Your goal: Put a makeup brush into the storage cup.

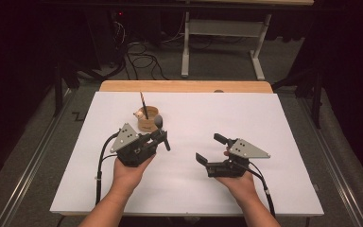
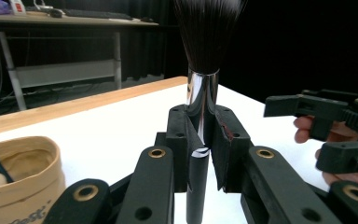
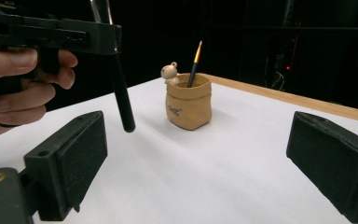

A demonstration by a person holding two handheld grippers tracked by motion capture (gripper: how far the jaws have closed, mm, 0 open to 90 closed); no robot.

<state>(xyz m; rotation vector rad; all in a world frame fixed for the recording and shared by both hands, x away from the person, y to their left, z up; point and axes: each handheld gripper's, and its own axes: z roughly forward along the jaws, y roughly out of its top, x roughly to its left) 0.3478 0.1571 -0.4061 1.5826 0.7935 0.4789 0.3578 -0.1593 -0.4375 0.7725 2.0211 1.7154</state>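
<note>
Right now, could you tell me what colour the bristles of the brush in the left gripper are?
Dark, near black; the bristles show best in the left gripper view.

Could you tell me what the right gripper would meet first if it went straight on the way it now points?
Probably the tan pen holder: it stands almost centred between the open jaws of the right gripper, with bare white table before it. The black brush handle in the left gripper hangs left of that line.

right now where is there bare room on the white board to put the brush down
Most of the white board is bare: the whole right half beyond the right gripper, and the front strip between the two hands. It is crowded only at the back left, where the tan pot stands just beyond the left gripper clamping the brush.
</note>
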